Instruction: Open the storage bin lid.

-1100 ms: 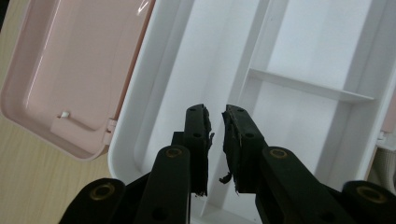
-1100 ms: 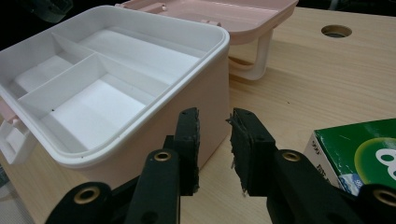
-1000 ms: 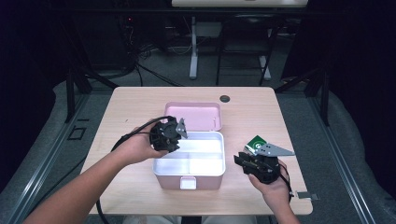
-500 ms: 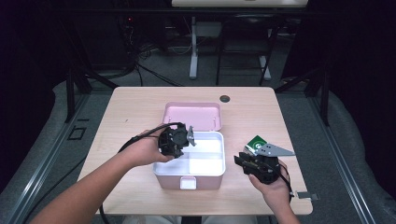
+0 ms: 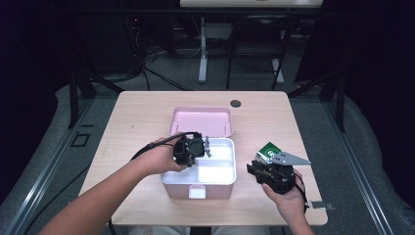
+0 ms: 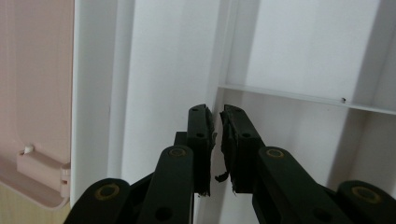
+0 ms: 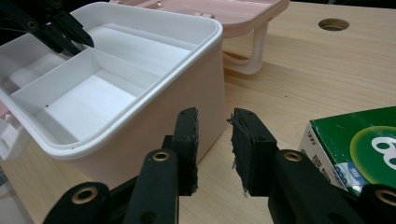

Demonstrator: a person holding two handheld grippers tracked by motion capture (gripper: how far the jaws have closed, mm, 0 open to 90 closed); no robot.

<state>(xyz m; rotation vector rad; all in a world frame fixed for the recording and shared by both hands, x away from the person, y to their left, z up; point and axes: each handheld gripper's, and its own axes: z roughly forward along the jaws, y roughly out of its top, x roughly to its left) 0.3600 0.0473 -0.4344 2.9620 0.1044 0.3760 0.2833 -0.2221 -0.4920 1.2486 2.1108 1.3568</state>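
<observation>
A pink box stands open at the table's near middle, its lid tipped back. Inside sits a white divided tray. My left gripper reaches down into the tray's left part. In the left gripper view, the left gripper has just been closing its jaws, and the tray's upright divider wall runs between the pads, which pinch it. My right gripper rests on the table right of the box. The right gripper is open, with nothing between its jaws.
A green carton lies by the right gripper, seen close at the right as the green carton. A round cable hole is in the wooden table behind the lid. The floor drops away on all sides.
My left hand has moved right and down, from the tray's left rim into the tray, and its jaws have drawn closer together. The right hand has stayed put.
</observation>
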